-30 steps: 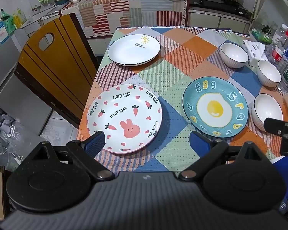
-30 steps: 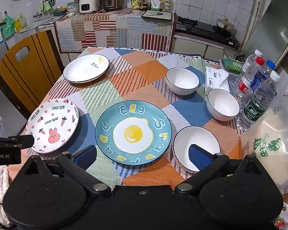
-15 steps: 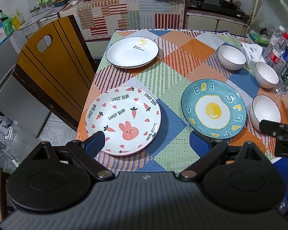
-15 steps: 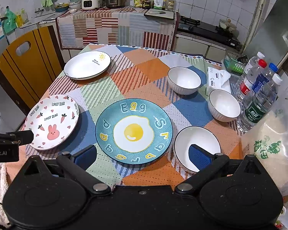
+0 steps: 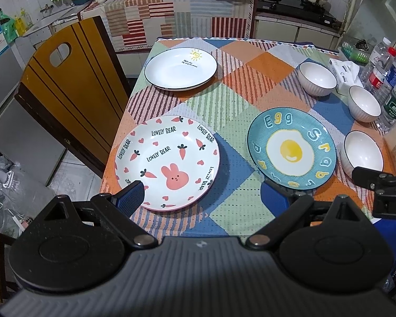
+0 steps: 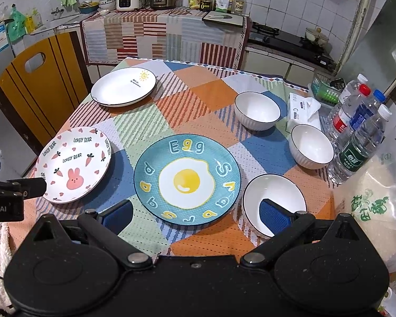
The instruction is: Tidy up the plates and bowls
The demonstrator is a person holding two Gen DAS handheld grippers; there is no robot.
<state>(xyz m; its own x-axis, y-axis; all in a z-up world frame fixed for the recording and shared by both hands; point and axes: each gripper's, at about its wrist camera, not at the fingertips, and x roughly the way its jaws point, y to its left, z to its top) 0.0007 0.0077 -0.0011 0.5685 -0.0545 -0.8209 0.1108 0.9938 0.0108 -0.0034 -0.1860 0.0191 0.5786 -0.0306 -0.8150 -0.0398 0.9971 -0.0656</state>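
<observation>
Three plates lie apart on the checked tablecloth (image 5: 237, 84): a bunny plate (image 5: 169, 158) (image 6: 75, 163) near left, a blue egg plate (image 5: 290, 148) (image 6: 187, 182) near middle, a white sun plate (image 5: 180, 67) (image 6: 124, 85) far left. Three white bowls stand along the right: near (image 5: 363, 153) (image 6: 274, 200), middle (image 5: 364, 103) (image 6: 311, 145), far (image 5: 318, 78) (image 6: 257, 109). My left gripper (image 5: 203, 198) is open and empty above the table's near edge, before the bunny plate. My right gripper (image 6: 196, 216) is open and empty over the egg plate's near rim and the near bowl.
A wooden chair (image 5: 71, 84) stands at the table's left side. Several water bottles (image 6: 359, 129), a tissue pack (image 6: 302, 111) and a plastic bag (image 6: 377, 206) crowd the right edge. A covered counter (image 6: 166, 34) with appliances and a stove (image 6: 290, 39) lie behind.
Both grippers have pulled back and up a little from the table, so the dishes look slightly farther away. Both stay open. No dish has moved.
</observation>
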